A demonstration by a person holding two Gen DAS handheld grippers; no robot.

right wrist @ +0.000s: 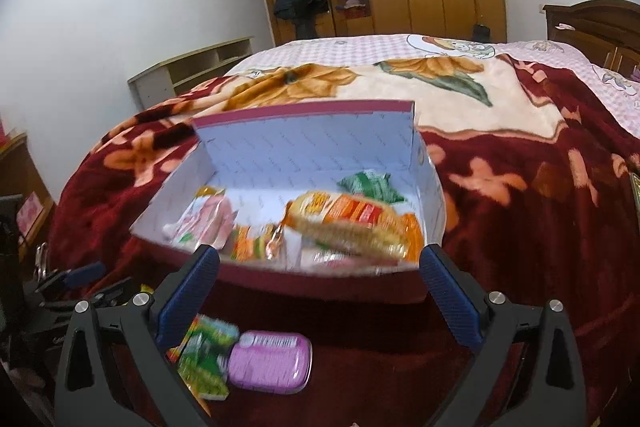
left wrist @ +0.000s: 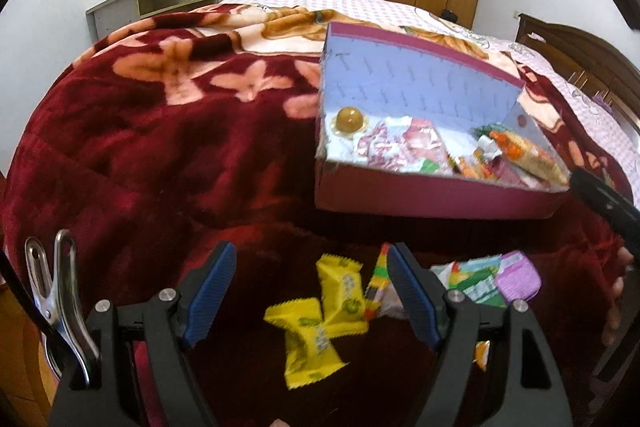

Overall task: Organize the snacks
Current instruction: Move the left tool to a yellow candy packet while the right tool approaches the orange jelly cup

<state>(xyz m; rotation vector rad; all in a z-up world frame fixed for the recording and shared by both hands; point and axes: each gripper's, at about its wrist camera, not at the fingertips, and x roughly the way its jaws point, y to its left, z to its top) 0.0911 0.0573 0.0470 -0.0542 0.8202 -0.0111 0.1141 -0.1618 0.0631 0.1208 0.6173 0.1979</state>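
Left wrist view gives me the clearest read: my left gripper (left wrist: 308, 295) hangs over the dark red blanket (left wrist: 160, 155) on the bed, its jaws parted fairly wide with nothing pressed between the pads. Two yellow snack packets (left wrist: 320, 319) lie on the blanket right in that gap, overlapping at one end. The nearer one runs lengthwise toward me and the farther one stands more upright in the picture, so neither lies neatly across the jaws. A striped packet (left wrist: 378, 283) sits just beside the right pad.

The maroon box (left wrist: 420, 195) with the pale lining stands beyond, up and to the right, already holding several snacks, among them an orange noodle packet (right wrist: 356, 223) and a round amber sweet (left wrist: 349, 119).

My right gripper (right wrist: 320, 287) faces the box front, jaws at full spread and empty. A purple tin (right wrist: 270, 361) and a green packet (right wrist: 204, 363) lie below it on the blanket.

I judge the left hand nearer the yellow pair, and a straight drop should catch one.
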